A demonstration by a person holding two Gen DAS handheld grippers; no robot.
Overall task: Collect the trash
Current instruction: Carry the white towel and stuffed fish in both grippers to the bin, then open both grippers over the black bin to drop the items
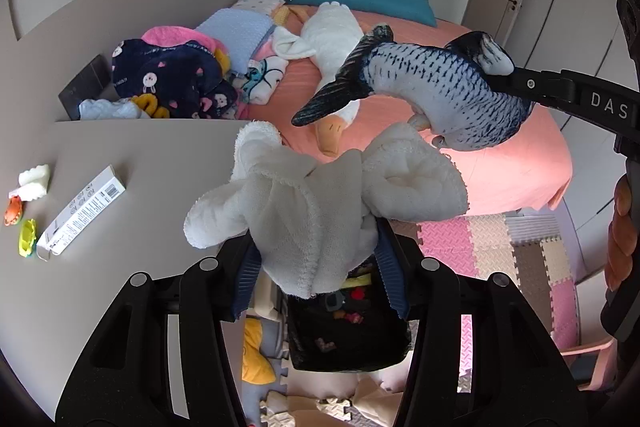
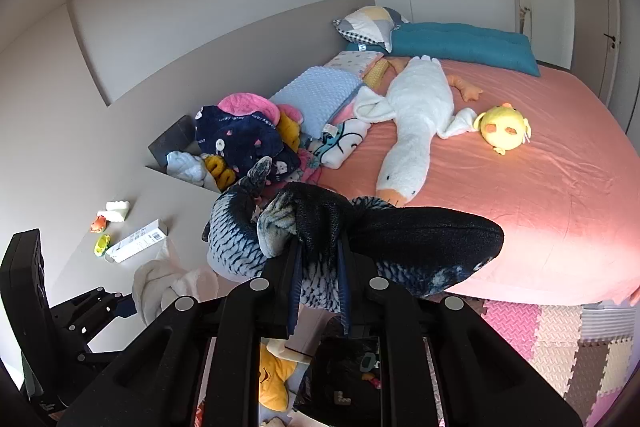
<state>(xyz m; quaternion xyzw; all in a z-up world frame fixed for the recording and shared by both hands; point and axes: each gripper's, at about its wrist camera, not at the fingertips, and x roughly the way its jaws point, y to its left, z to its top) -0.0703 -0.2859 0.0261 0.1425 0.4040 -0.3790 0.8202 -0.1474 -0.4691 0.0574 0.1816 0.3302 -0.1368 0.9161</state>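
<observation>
My left gripper (image 1: 318,259) is shut on a white terry towel (image 1: 320,187) and holds it in the air above a black bin (image 1: 348,339) on the floor. My right gripper (image 2: 318,267) is shut on a blue-grey plush fish (image 2: 400,239), gripping its fin, also above the bin (image 2: 344,379). The fish (image 1: 440,91) hangs at the right of the left wrist view, held by the right gripper (image 1: 520,79). The towel (image 2: 160,287) and left gripper (image 2: 124,301) show at the lower left of the right wrist view.
A pink bed (image 2: 540,187) holds a white goose plush (image 2: 416,123), a yellow chick plush (image 2: 504,127), pillows and piled blankets (image 2: 240,135). A grey ledge (image 1: 152,167) bears a white carton (image 1: 84,207) and small toys (image 1: 28,235). Foam mats (image 1: 500,247) cover the floor.
</observation>
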